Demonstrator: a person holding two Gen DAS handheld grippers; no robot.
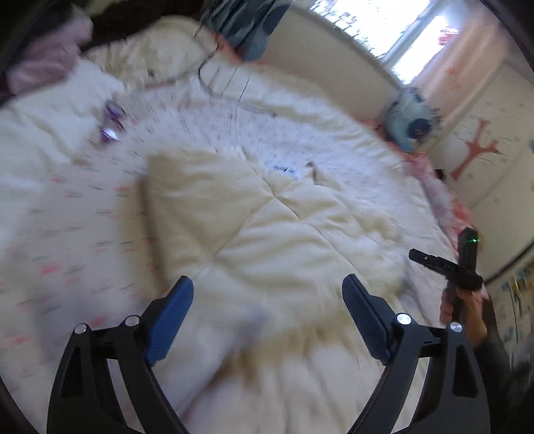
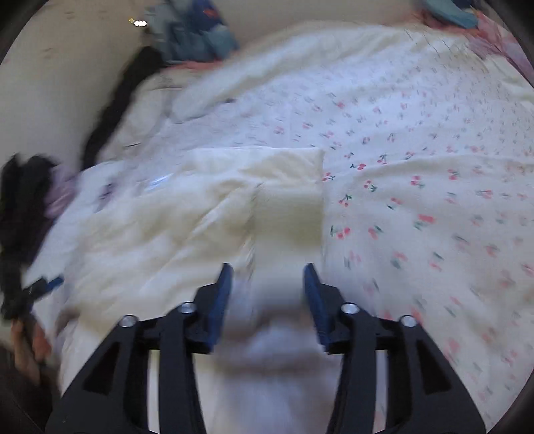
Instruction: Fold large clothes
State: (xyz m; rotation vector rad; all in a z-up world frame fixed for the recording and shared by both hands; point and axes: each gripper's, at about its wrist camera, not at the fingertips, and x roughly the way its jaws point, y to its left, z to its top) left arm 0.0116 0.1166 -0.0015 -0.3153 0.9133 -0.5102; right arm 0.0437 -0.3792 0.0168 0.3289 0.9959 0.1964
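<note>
Your left gripper [image 1: 267,300] hangs with its jaws spread wide and nothing pinched, over the cream garment [image 1: 267,217]. Your right gripper [image 2: 267,293] is released too, its blue pads apart above the folded edge. The garment lies flat on the cherry-print sheet [image 2: 417,167] of the bed.

A wide bed under a cream bedspread printed with small red cherries [image 2: 417,160] fills the room; beyond its far edge, a bright sunlit window [image 1: 383,23]; right of the bed, pale pink curtains [image 1: 464,63] and a cream wall bearing an orange tree-shaped decal [image 1: 477,147].
</note>
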